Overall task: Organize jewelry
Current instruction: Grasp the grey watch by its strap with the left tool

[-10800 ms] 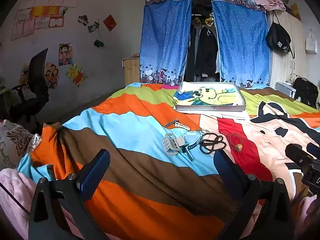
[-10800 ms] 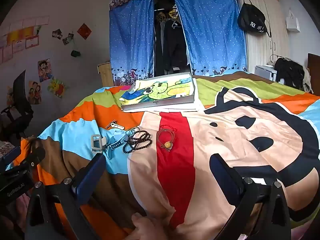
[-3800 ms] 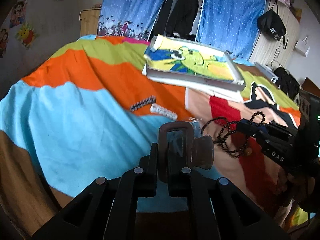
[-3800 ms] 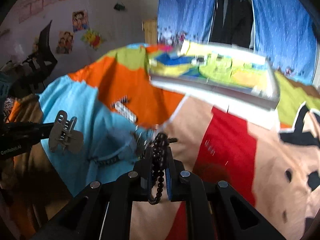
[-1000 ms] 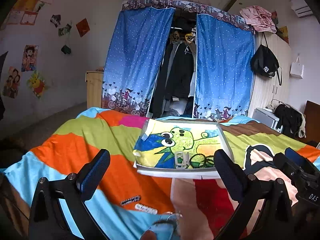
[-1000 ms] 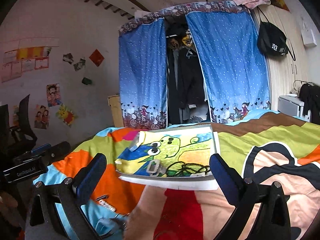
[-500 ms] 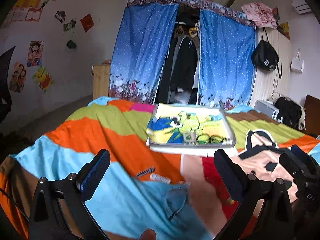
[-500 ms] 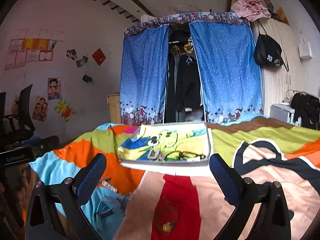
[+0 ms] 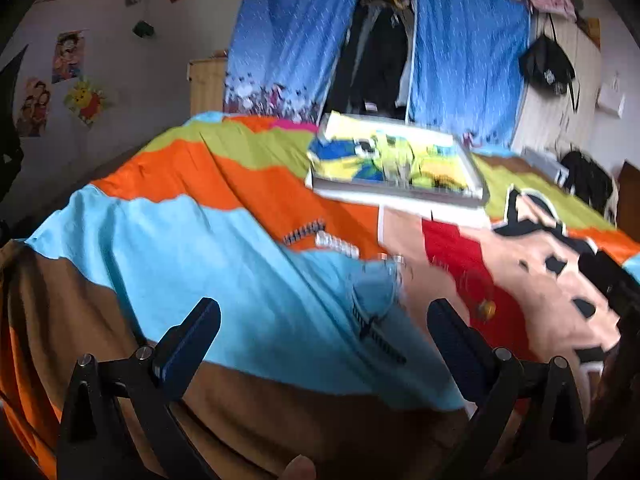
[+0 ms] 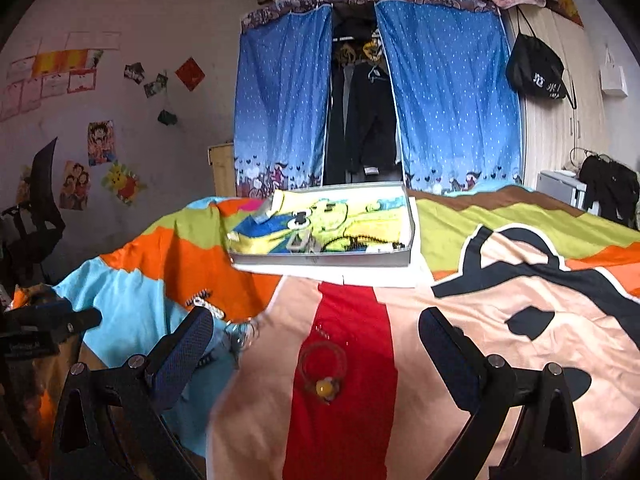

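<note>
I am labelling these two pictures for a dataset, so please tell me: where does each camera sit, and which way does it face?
Left wrist: on the left claw, open, low over the bedspread, facing the tray and curtains; blurred, with a fingertip at the bottom edge.
Right wrist: on the right claw, open, facing the same tray, with the yellow-bead bracelet between its fingers; the left claw shows at left.
Shared: tray, bedspread, bracelet, curtains.

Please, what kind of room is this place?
Most likely a bedroom: a bed with a colourful cartoon bedspread, a curtained wardrobe with clothes hanging inside, and posters on the wall.
</note>
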The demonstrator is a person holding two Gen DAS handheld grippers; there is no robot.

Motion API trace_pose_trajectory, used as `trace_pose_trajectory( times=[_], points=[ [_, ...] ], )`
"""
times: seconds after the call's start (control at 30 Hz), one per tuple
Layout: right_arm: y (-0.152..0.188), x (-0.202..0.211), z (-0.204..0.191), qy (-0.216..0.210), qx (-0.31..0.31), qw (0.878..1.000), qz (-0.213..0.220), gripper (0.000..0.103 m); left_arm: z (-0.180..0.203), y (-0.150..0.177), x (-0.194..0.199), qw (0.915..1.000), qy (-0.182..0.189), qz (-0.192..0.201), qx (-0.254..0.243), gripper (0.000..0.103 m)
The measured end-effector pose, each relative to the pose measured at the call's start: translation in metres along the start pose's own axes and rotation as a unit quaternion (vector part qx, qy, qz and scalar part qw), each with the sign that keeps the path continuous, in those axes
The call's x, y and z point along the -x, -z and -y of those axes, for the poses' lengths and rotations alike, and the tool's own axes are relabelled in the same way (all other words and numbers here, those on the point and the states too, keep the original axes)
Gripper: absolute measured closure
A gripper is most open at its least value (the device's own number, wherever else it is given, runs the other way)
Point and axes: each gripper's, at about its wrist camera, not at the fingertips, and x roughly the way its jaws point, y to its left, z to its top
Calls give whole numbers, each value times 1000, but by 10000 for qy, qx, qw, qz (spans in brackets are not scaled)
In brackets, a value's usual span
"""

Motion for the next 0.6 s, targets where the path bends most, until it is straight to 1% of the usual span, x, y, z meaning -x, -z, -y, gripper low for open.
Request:
trace_pose_trajectory(
  times=[0.27,0.4,0.47,0.6],
  points=[
    [21,-18,5,20,8,9990,-439,0,8,9,-23,9990,204,-309,-263,2],
    [34,-34,10,-113,1,9971,-758,0,10,10,-41,9980,313,-436,-347,2],
    [41,-44,13,-243,4,9951,-958,0,12,8,-50,9975,334,-466,-417,2],
    [51,-63,17,-370,105,9918,-1221,0,14,6,-71,9961,436,-481,-595,2]
  ],
)
